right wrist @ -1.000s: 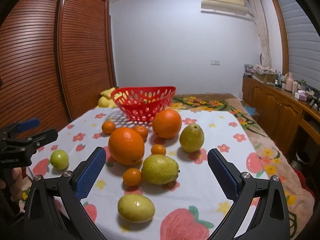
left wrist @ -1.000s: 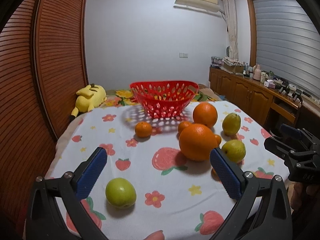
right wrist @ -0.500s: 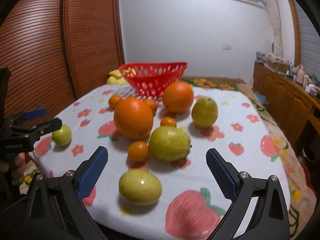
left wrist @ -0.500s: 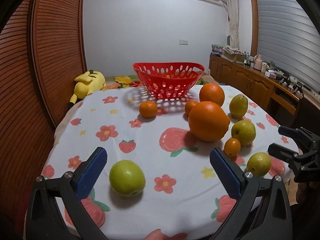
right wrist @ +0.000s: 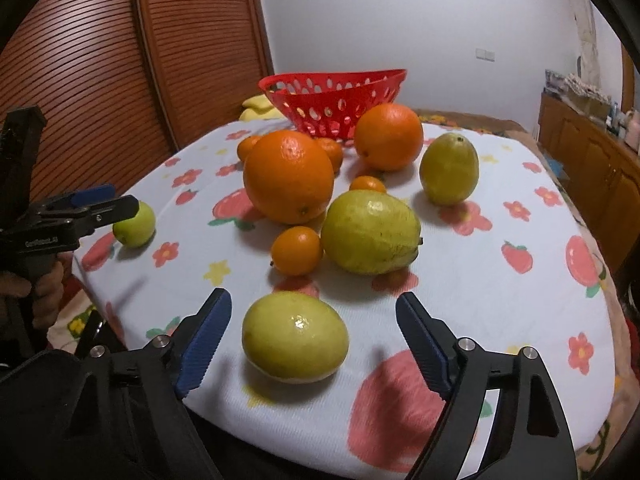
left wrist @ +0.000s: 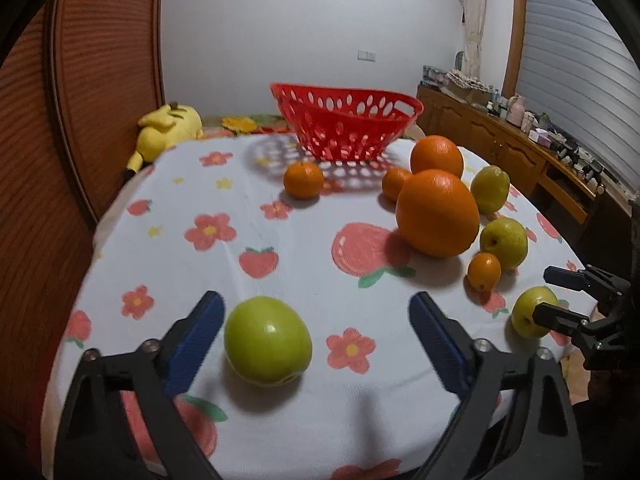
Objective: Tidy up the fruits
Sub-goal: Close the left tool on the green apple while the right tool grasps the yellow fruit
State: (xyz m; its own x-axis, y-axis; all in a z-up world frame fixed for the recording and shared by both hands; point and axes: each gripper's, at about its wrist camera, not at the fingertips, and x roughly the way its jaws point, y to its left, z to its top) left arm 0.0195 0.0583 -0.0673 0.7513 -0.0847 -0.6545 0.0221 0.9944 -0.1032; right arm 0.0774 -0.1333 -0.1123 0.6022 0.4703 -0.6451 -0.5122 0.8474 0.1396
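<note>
Left gripper (left wrist: pixel 316 332) angled down, jaws wide but just closing, green apple (left wrist: pixel 267 346) between them, untouched. Right gripper (right wrist: pixel 314 340) likewise tilted down, closing, straddling a yellow-green fruit (right wrist: pixel 295 337) without contact. Tabletop (left wrist: pixel 248 216) under strawberry-print cloth; oranges (left wrist: pixel 438 212) clustered mid-table, red basket (left wrist: pixel 346 126) at far edge. Louvred wooden doors (right wrist: pixel 100 60) behind.

Glossy green apple (left wrist: pixel 267 345), perforated red plastic basket (left wrist: pixel 348 126), printed cloth tablecloth (left wrist: pixel 280 240)
</note>
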